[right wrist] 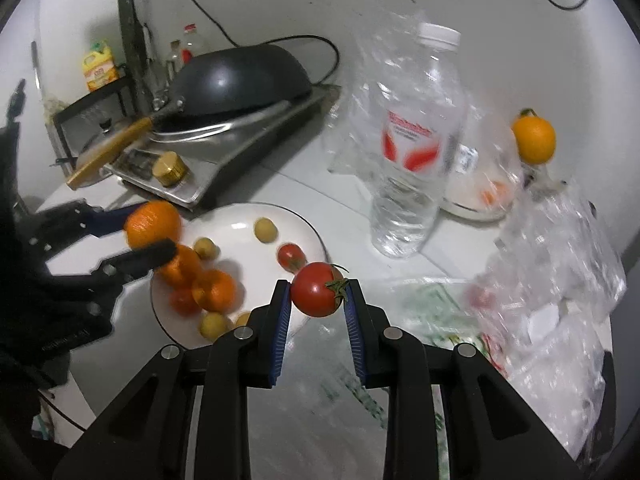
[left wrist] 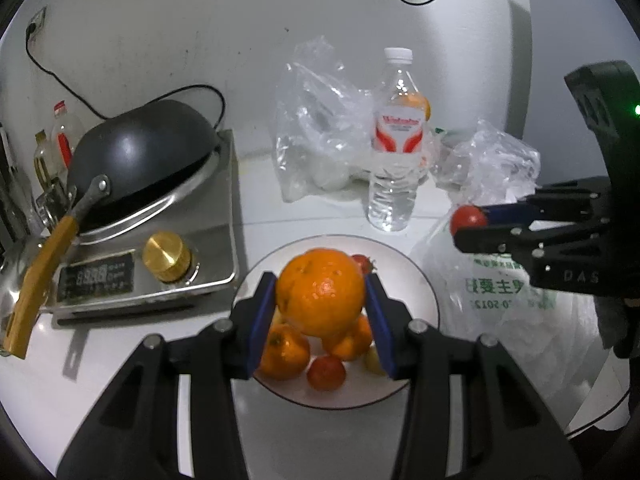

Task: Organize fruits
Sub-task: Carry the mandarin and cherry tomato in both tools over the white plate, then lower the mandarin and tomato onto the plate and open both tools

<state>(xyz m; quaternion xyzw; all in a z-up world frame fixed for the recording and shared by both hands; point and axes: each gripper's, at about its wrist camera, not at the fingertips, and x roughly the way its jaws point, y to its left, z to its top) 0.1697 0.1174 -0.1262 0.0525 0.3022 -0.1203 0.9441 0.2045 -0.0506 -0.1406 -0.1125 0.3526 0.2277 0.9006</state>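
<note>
L gripper (left wrist: 320,300) clamps orange (left wrist: 320,292); R gripper (right wrist: 318,300) clamps tomato (right wrist: 316,289).

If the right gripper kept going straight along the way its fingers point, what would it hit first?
Probably the white plate's near rim, about where the small tomato lies. The right gripper, shut on a tomato, points down toward it; depth is unclear.

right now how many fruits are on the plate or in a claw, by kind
orange: 3, one in the left claw, two on the plate
tomato: 3, one in the right claw, two on the plate
small yellow fruit: 4, all on the plate
total: 10
</note>
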